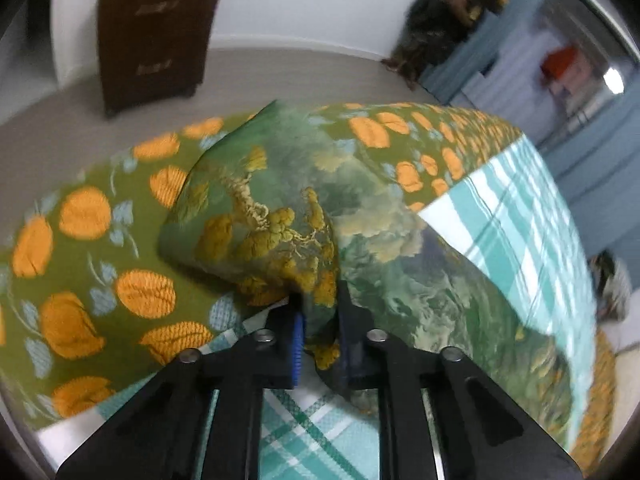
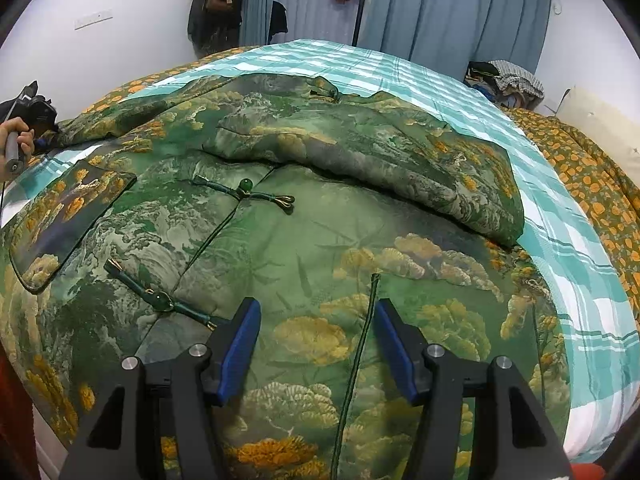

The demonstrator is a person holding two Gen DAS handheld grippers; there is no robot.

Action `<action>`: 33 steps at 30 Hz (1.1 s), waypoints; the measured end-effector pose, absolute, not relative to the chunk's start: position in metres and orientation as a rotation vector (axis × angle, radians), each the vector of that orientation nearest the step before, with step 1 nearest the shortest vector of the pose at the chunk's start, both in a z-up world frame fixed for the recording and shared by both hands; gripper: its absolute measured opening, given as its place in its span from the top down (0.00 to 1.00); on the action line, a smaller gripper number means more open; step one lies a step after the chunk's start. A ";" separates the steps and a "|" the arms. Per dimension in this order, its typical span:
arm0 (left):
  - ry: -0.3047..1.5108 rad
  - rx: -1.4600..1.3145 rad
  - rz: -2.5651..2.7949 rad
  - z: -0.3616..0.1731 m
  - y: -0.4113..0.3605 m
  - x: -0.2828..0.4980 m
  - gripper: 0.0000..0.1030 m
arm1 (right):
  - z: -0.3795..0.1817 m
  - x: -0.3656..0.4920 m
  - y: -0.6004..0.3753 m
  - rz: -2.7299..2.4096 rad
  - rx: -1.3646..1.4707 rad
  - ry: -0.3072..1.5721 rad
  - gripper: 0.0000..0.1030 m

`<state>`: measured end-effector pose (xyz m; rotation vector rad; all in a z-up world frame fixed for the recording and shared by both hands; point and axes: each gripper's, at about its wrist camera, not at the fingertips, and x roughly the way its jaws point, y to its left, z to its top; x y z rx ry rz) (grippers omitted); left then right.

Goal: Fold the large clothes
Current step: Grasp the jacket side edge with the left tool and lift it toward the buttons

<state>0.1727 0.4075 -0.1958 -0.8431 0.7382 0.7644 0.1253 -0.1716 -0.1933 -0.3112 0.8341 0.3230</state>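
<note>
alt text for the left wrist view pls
The left gripper is shut on a sleeve end of the green jacket, lifted over a bed with an orange-patterned quilt and a teal plaid sheet. A brown cabinet stands by the wall.

I'm working in a bedroom: a bed with a teal plaid sheet [image 2: 560, 248] beyond my fingers, blue curtains [image 2: 440, 4] behind, a dark drawer cabinet [image 1: 154, 32] opposite.

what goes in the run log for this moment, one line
left gripper: shut on jacket sleeve, lifted | right gripper: open above jacket, not gripping | other sleeve: already folded across the front | surface: plaid sheet
</note>
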 end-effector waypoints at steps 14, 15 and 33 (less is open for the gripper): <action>0.547 0.051 0.333 -0.034 0.154 0.233 0.92 | -0.191 0.128 -0.177 0.334 -0.236 0.840 0.41; 0.544 0.086 0.300 -0.035 0.134 0.235 0.92 | -0.190 0.128 -0.179 0.337 -0.226 0.841 0.41; 0.860 0.316 0.012 -0.167 -0.029 0.240 0.48 | -0.166 0.136 -0.216 0.319 -0.051 0.848 0.41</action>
